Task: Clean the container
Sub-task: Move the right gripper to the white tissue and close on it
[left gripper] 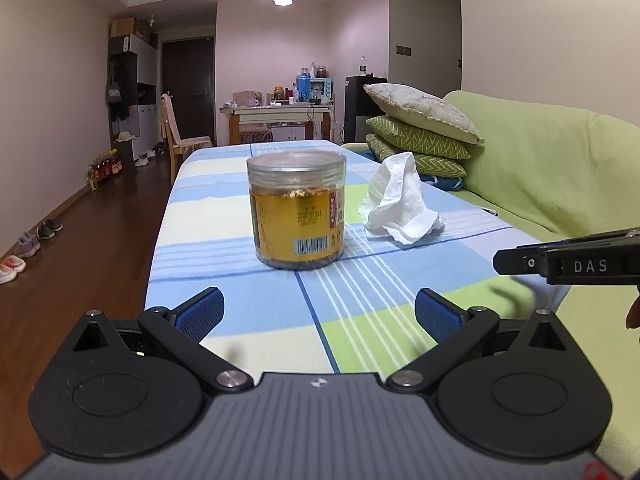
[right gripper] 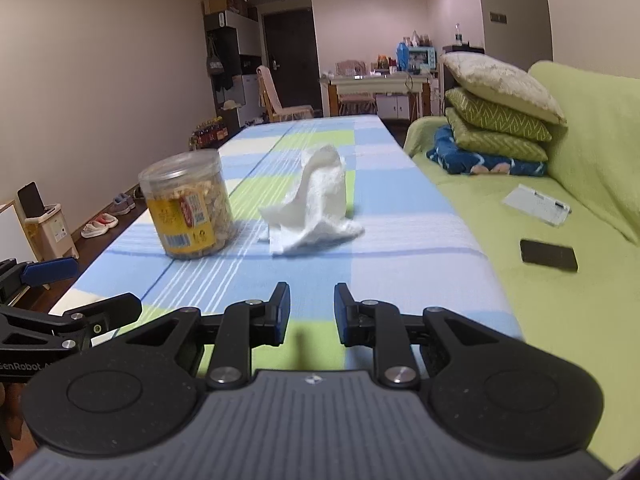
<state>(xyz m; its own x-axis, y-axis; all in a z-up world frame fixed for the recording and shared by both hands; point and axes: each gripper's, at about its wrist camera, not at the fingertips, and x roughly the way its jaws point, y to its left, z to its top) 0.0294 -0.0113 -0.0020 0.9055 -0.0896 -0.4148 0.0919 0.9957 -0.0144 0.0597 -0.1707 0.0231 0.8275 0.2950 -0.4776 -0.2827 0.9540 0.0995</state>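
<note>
Ahead of both empty tongs (left gripper: pixel 319 312) (right gripper: pixel 312 312) stands the jar (left gripper: pixel 296 209) (right gripper: pixel 187 204).

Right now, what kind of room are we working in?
Most likely a home living-dining room: a green-covered sofa stacked with cushions beside the cloth-covered table, shoes along the wall, and a cluttered dining table further back.

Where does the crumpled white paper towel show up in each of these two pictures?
Left wrist view: the paper towel sits right of centre on the tablecloth, to the right of the jar.
Right wrist view: it lies near the middle, again right of the jar.
Shared landmark: the stacked pillows on the green sofa.
</note>
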